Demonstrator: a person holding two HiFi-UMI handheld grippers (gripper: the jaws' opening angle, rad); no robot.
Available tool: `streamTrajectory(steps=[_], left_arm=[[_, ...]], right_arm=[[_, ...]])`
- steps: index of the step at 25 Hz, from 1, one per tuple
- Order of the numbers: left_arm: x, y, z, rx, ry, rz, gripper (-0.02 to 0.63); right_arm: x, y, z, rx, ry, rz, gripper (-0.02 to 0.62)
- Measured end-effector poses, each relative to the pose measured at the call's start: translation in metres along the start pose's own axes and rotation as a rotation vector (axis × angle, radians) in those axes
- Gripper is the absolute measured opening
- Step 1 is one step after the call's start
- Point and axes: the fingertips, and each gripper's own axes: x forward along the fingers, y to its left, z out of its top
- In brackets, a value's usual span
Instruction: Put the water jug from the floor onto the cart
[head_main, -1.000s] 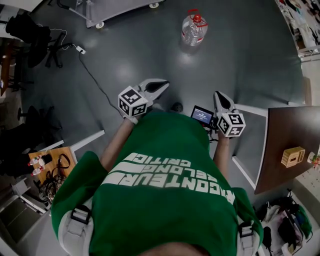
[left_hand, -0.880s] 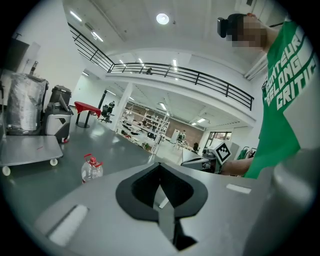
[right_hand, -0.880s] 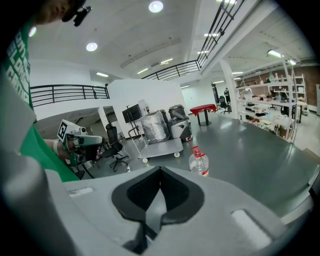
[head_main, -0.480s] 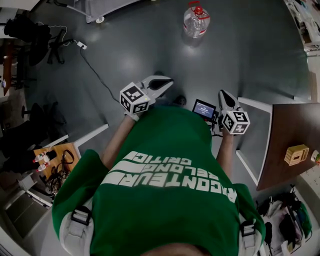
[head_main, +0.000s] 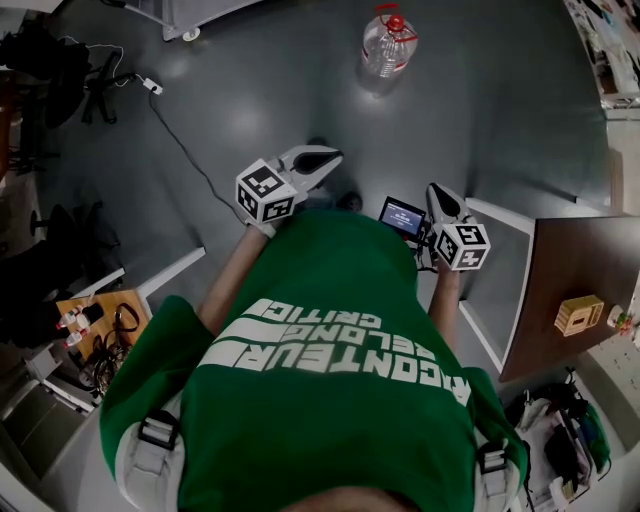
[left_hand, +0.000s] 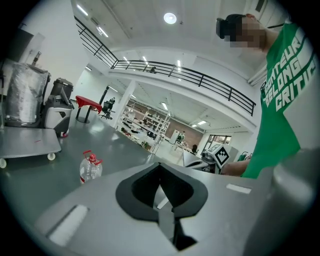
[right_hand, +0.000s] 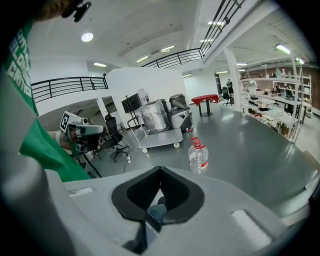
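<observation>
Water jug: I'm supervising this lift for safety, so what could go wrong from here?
1. The left gripper and the right gripper are both shut. Reaching the upright water jug like that could tip it.
2. A cable lies on the floor near the cart. Carrying the jug that way risks a trip.

cart (head_main: 200, 12) mostly beyond top edge

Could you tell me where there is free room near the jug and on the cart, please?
Floor is bare all round the jug and across to the cart, whose near deck is free. Crowded: cable and chair at left, table at right.
</observation>
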Motion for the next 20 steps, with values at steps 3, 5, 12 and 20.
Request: streamTrajectory(steps=[3, 5, 12, 20], left_arm=[[0.0, 0.007, -0.002, -0.015, 0.012, -0.008, 0.015], [0.002, 0.015, 0.001, -0.018, 0.018, -0.011, 0.015], [0.003, 0.057, 0.021, -0.039, -0.004, 0.028, 0.015], [0.017, 0.1, 0.048, -0.05, -0.027, 0.045, 0.015]], right_arm=[[0.006, -0.001, 0.003, 0.011, 0.013, -0.006, -0.006], [0.012, -0.001, 0.007, 0.012, 0.02, -0.004, -0.006], [0.037, -0.004, 0.027, -0.001, 0.044, 0.001, -0.006], [0.067, -0.02, 0.065, -0.023, 0.051, -0.009, -0.006]])
